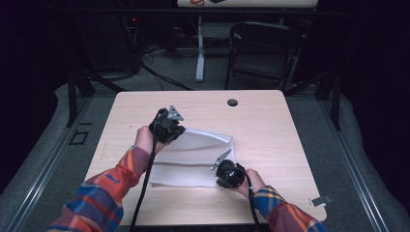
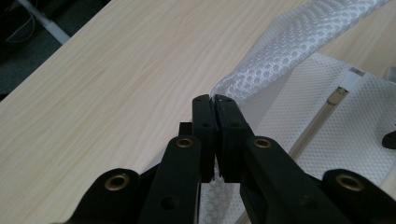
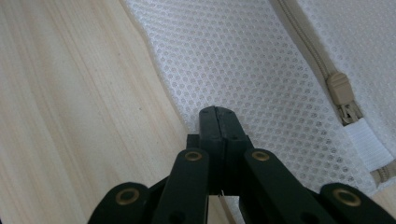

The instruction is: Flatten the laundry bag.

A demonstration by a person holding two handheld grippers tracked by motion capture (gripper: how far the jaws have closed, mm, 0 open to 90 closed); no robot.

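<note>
Both grippers are clamped tight on a white mesh laundry bag [image 1: 193, 159] mid-table: left gripper [image 2: 215, 100] lifts its far edge, right gripper [image 3: 218, 112] pins the near corner, beige zipper [image 3: 343, 95] showing

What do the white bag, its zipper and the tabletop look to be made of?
White bag: likely synthetic mesh fabric, judging by its honeycomb of small holes and slight sheen. Zipper: beige, matte, probably plastic, though metal cannot be ruled out. Tabletop: pale wood-grain surface, smooth, possibly laminate rather than solid wood.
</note>
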